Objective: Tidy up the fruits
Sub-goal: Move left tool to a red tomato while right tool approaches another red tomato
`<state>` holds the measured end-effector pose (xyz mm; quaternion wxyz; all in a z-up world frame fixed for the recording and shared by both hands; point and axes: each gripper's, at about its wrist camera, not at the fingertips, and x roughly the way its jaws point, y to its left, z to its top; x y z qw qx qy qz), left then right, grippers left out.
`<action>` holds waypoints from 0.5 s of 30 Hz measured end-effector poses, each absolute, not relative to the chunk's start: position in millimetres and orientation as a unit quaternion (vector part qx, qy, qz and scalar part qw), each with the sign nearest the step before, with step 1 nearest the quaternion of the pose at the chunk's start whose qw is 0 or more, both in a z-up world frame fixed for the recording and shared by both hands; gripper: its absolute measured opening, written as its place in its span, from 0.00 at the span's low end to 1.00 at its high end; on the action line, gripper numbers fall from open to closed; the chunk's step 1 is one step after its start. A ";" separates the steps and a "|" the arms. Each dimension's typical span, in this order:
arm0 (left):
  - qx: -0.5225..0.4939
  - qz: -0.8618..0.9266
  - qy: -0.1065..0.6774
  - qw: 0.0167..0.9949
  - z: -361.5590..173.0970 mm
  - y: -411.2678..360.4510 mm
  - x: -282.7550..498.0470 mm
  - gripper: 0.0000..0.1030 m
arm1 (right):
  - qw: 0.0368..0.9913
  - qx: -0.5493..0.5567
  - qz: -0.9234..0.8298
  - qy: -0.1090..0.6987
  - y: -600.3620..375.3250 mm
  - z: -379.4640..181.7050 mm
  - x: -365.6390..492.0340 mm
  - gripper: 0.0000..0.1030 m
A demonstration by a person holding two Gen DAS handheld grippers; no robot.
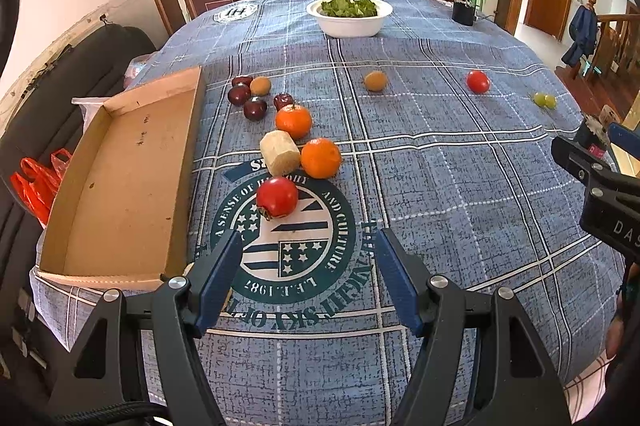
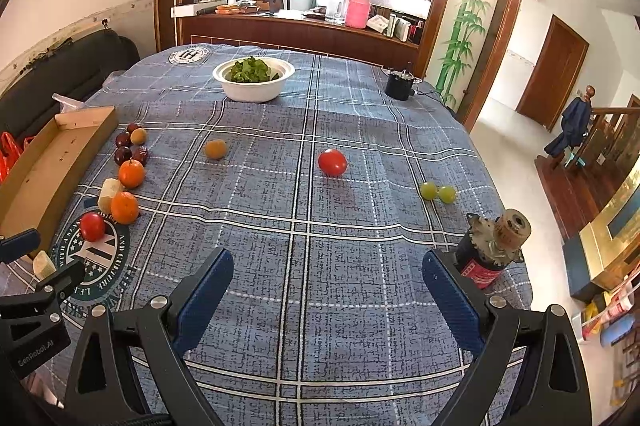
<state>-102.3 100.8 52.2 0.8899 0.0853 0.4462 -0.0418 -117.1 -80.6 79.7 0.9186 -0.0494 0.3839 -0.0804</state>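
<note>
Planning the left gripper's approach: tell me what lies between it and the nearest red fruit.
Only bare tablecloth, left wrist view, between the open left gripper and red fruit.

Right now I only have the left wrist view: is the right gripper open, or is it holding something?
Observer: The right gripper is open and empty, above bare cloth.
Operator: What's the dark thing next to it at my right edge?
Observer: A can with a rusty geared top, standing upright by the gripper's right finger. I can't tell if they touch.
Operator: Is anything hidden behind my left finger?
Observer: Yes, a pale chunk lies on the cloth by the near corner of the box, right beside the open left gripper.
</note>
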 end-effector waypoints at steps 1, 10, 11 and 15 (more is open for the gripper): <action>0.084 -0.042 0.448 0.889 51.3 101.8 -102.3 0.66 | 0.918 -0.050 -0.080 0.385 -80.1 79.2 -116.6 0.94; 0.024 -0.069 0.461 0.885 48.3 137.9 -103.2 0.66 | 0.922 -0.009 0.003 0.387 -77.8 74.1 -117.2 0.86; 0.020 -0.071 0.462 0.884 47.2 141.4 -104.0 0.66 | 0.921 0.000 0.014 0.390 -77.6 72.5 -116.4 0.86; 0.000 -0.084 0.473 0.877 40.9 151.0 -102.6 0.66 | 0.916 0.005 0.028 0.401 -74.2 63.1 -111.7 0.77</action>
